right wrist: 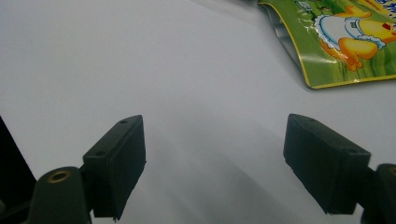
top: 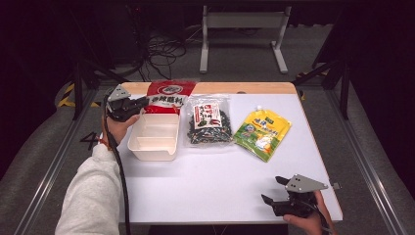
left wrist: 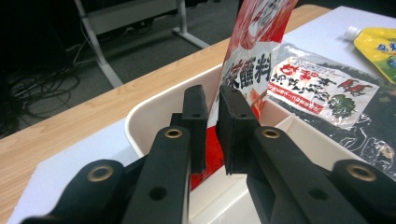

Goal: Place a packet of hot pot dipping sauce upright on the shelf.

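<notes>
red packet [left wrist: 254,56] upright, long axis vertical, pinched by left claw [left wrist: 212,109]

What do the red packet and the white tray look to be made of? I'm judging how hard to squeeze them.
The red packet looks like thin glossy plastic film: it shines and bends where the left tool pinches it. The white tray seems to be matte moulded plastic, stiff, with smooth rounded walls and a divider, though pressed fibre cannot be ruled out. The right tool hangs open over the table.
</notes>
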`<state>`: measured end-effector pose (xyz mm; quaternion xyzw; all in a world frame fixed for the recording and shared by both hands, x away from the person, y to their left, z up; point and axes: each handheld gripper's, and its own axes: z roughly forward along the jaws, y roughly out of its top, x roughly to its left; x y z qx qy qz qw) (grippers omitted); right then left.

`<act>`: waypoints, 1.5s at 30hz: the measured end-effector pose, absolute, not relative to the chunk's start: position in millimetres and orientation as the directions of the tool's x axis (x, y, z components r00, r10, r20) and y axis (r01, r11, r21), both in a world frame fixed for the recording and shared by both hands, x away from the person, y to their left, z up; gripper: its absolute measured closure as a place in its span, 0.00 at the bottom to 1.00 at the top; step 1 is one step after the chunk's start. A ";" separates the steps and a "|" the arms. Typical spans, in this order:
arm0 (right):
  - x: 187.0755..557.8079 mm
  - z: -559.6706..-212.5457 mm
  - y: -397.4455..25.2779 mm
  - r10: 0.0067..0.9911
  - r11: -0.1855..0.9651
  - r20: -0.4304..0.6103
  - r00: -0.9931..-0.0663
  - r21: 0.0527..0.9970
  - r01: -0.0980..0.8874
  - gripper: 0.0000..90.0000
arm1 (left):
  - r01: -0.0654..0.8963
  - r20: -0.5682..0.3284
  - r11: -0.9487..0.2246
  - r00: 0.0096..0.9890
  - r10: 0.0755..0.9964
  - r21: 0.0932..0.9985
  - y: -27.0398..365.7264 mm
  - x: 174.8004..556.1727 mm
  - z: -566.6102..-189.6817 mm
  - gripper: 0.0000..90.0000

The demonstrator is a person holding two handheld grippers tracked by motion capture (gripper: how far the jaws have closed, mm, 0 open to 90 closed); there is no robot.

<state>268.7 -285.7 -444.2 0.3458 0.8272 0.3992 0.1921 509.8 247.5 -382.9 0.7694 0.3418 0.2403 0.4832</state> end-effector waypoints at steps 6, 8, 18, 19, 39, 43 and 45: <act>274.2 -441.7 -285.7 0.729 0.422 -0.025 -0.684 0.803 0.421 0.28 | 0.254 0.048 -0.277 0.651 0.757 0.927 256.9 489.6 -371.3 0.87; 276.9 -439.6 -285.6 0.726 0.417 -0.021 -0.687 0.808 0.416 0.33 | 0.237 0.055 -0.274 0.654 0.754 0.932 258.1 478.2 -368.3 0.85; 301.1 -428.5 -280.4 0.716 0.383 0.006 -0.698 0.833 0.399 0.63 | 0.196 0.071 -0.284 0.695 0.716 0.939 263.1 414.5 -366.1 0.71; 301.1 -428.5 -280.4 0.716 0.383 0.006 -0.698 0.833 0.399 0.63 | 0.196 0.071 -0.284 0.696 0.714 0.939 262.4 408.4 -367.6 0.71; 368.8 -415.7 -234.3 0.699 0.414 -0.063 -0.713 0.848 0.331 0.69 | 0.246 0.104 -0.423 0.752 0.651 0.872 226.2 310.5 -427.5 0.39; 379.0 -417.1 -231.8 0.707 0.412 -0.060 -0.704 0.845 0.341 0.70 | 0.272 0.078 -0.421 0.757 0.649 0.866 224.6 308.7 -435.6 0.38; 384.1 -418.1 -229.8 0.712 0.415 -0.061 -0.699 0.840 0.349 0.71 | 0.270 0.082 -0.429 0.761 0.644 0.862 222.8 308.4 -438.0 0.37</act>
